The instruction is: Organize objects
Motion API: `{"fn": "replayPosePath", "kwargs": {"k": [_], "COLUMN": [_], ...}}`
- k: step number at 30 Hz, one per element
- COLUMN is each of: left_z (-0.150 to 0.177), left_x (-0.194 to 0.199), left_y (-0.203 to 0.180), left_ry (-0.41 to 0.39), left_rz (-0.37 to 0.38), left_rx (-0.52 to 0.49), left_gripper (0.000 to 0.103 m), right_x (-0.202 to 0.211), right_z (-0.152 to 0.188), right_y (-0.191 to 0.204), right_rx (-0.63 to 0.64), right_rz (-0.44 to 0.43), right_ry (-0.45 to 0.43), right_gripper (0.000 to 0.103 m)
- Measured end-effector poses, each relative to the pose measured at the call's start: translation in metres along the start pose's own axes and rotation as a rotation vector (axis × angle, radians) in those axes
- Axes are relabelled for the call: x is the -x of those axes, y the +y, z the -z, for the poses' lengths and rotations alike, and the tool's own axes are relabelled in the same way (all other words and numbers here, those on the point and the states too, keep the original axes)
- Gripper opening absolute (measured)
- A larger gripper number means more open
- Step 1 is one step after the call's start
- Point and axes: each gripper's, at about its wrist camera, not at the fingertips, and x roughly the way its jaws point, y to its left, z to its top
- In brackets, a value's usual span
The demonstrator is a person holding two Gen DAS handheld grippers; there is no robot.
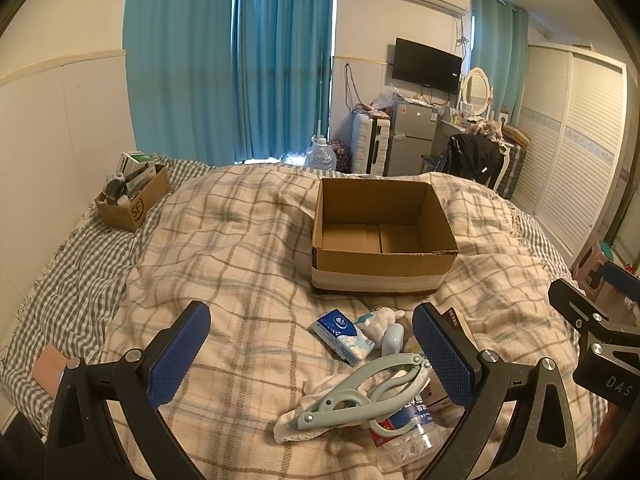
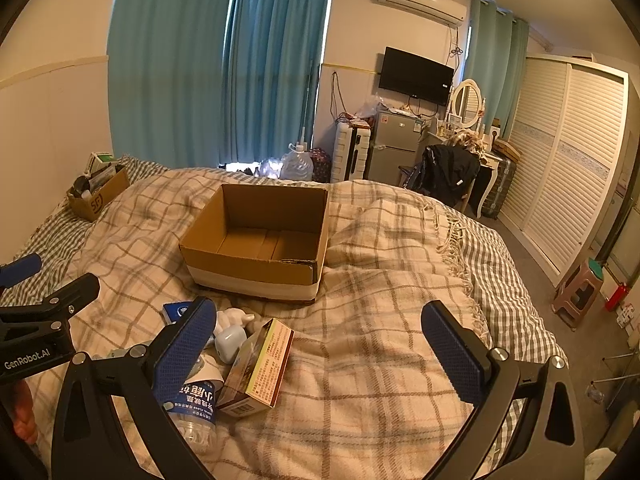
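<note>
Just before the empty cardboard box on the bed lies a heap: a tissue pack, a folding hanger, a bottle with Chinese print, a printed carton. Left tongs gape wide around it, holding nothing; right tongs, marked "GenRobot.AI", likewise. Far left of the box sits an "SF" box.

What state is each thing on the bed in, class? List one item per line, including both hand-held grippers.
Cardboard box: open, empty, upright.
Tissue pack: lying flat.
Folding hanger: folded, resting on white cloth.
Plastic bottle: lying on its side.
Small carton: tipped on edge.
Left hand-held gripper: open, holding nothing.
Right hand-held gripper: open, holding nothing.
</note>
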Motion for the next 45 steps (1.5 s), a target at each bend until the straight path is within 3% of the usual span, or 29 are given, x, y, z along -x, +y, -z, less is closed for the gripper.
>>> {"fn": "replayPosePath", "kwargs": {"k": [19, 28, 34, 40, 44, 45], "left_z": [0.002, 0.016, 0.03, 0.047, 0.055, 0.056], "left_x": [0.004, -0.006, -0.017, -0.032, -0.043, -0.045], "left_y": [0.003, 0.008, 0.019, 0.02, 0.014, 0.012], "left_ry": [-0.005, 0.038, 0.079, 0.137, 0.172, 0.179], "left_rz": [0.0, -0.028, -0.054, -0.048, -0.037, -0.037], "left_rx": [0.003, -0.005, 0.006, 0.004, -0.012, -0.018], "left_gripper": [0.103, 0.103, 0.103, 0.102, 0.102, 0.102], "right_x": [0.006, -0.009, -0.036, -0.081, -0.109, -0.111], "right_z": [0.002, 0.012, 0.026, 0.047, 0.06, 0.061], "right_y": [0.003, 0.01, 0.018, 0.029, 0.036, 0.038], "right_rx": [0.019, 0.048, 0.071, 0.084, 0.102, 0.106], "right_rz": [-0.022, -0.025, -0.028, -0.063, -0.101, -0.11], "right_ry": [-0.016, 0.028, 0.102, 0.257, 0.361, 0.376], "right_gripper": [0.102, 0.102, 0.102, 0.102, 0.094, 0.086]}}
